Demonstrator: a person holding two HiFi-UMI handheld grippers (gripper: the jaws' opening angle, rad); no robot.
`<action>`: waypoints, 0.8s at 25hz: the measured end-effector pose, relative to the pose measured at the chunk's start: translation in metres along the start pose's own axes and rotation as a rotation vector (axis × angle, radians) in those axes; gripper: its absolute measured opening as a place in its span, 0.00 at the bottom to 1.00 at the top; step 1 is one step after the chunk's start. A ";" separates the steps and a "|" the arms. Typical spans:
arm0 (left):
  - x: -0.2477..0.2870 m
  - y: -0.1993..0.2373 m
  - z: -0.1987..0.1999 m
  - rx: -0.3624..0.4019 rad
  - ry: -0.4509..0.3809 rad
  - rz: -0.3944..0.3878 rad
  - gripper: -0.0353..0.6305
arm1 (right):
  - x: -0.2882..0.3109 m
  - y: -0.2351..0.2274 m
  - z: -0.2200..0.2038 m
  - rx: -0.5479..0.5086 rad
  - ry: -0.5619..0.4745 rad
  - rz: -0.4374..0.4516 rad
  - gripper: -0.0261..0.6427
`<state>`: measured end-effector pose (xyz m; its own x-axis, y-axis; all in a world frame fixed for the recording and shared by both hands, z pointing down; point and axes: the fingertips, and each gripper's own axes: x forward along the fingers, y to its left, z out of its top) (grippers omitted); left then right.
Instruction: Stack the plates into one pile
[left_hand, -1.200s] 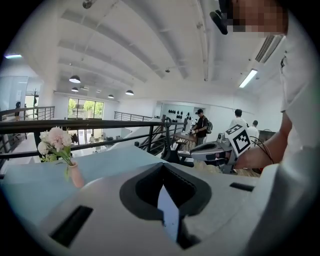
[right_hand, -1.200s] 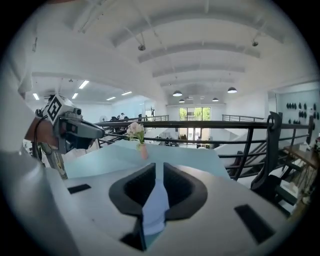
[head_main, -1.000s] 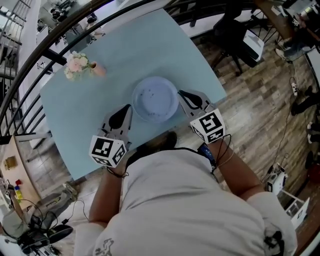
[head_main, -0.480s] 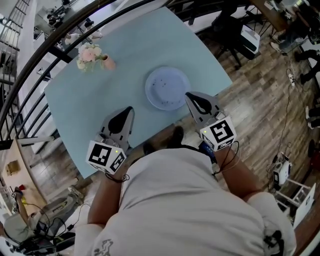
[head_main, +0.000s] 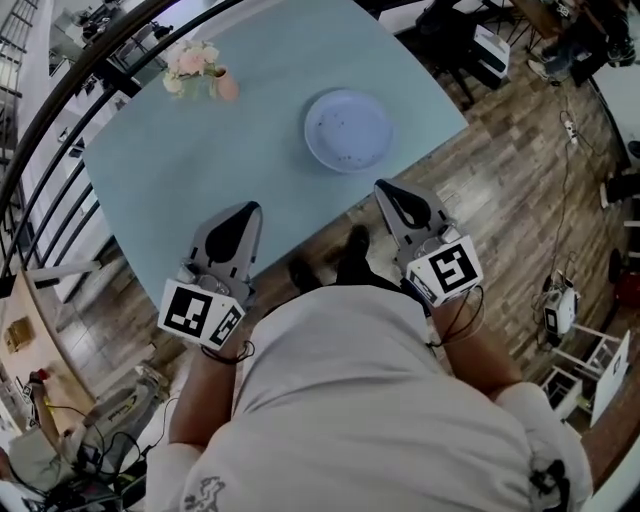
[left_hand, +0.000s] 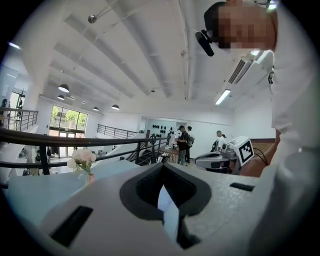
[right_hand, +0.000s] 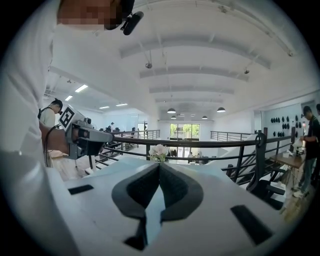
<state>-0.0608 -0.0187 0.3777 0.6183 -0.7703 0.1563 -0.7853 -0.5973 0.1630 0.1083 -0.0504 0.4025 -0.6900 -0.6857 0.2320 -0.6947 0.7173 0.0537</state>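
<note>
The left hand-held gripper (head_main: 243, 212) is closed and empty; the right hand-held gripper (head_main: 390, 192) likewise. A plate (head_main: 348, 131) sits upper centre on the worktop (head_main: 180, 170).

The room has a wood-plank floor (head_main: 520, 200), black railing (right_hand: 200, 143), white ceiling (right_hand: 200, 75), round lamps (right_hand: 221, 109) and bright windows (right_hand: 183, 131).

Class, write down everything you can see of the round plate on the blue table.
The plate is round, pale lavender-blue with small dark specks, a shallow well and a raised rim, seemingly ceramic. It lies flat, right way up, near the right-hand edge of the table in the head view. Whether more plates lie beneath cannot be told. Only the table touches it; the left hand-held gripper and right hand-held gripper are both clear of it.
</note>
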 end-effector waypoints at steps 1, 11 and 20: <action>-0.006 -0.001 -0.001 -0.001 -0.003 0.001 0.06 | -0.003 0.006 0.000 -0.003 0.004 0.003 0.05; -0.034 -0.043 -0.001 0.026 -0.030 0.052 0.06 | -0.043 0.024 0.015 -0.052 -0.030 0.068 0.05; -0.018 -0.130 -0.010 -0.005 -0.082 0.086 0.06 | -0.113 0.019 0.002 -0.063 -0.084 0.141 0.05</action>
<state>0.0305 0.0754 0.3634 0.5438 -0.8344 0.0900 -0.8350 -0.5273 0.1574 0.1732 0.0404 0.3757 -0.7963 -0.5835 0.1596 -0.5773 0.8118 0.0879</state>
